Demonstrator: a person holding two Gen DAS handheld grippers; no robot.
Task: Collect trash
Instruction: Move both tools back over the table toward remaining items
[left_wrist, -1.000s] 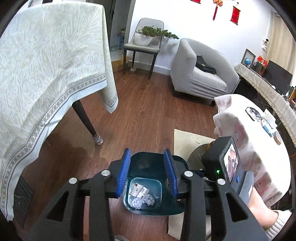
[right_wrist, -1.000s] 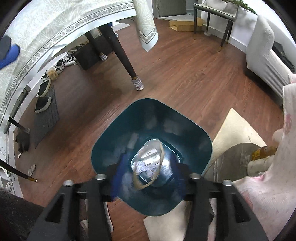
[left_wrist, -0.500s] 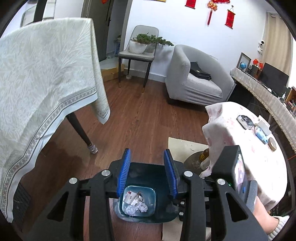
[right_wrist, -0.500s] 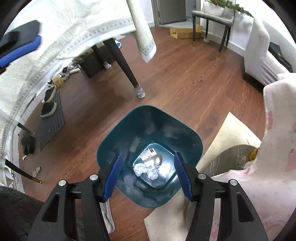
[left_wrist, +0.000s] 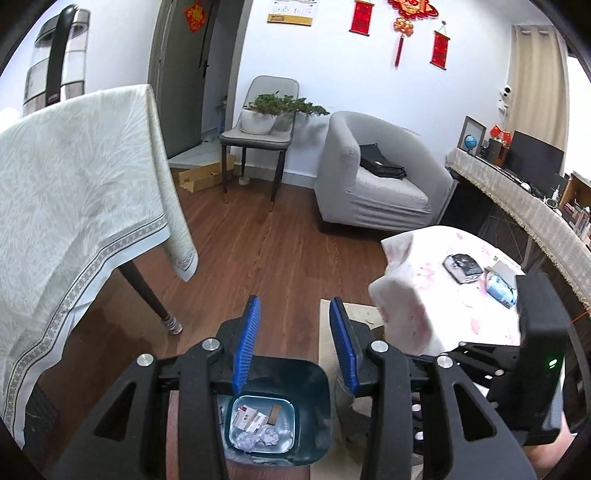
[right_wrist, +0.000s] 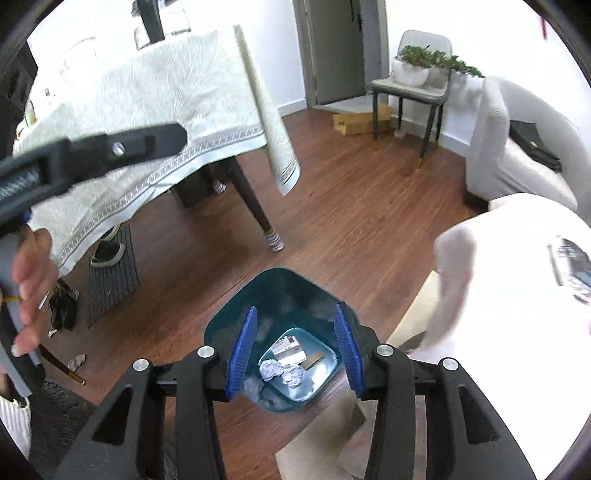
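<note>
The right hand-held gripper (right_wrist: 293, 349), jaws partly open, just closing and empty, hangs above the dark teal plastic waste bin (right_wrist: 236, 317) on the wooden floor (right_wrist: 354, 206), crumpled paper inside. The left hand-held gripper (left_wrist: 293, 343), likewise part-open and empty, is beside it. Remaining litter likely lies rightward on the pink-patterned round tabletop (left_wrist: 484, 317), nearer the right hand.

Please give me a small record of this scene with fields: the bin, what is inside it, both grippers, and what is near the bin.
bin: teal bin on wood floor, upright, no lid
contents: two crumpled paper balls, small cartons, a brown flat piece, all at the bottom
left gripper: open, empty, above the bin
right gripper: jaws have just been closing, nothing between them, above the bin
near bin: beige mat; round table with pink-white cloth; table leg
</note>
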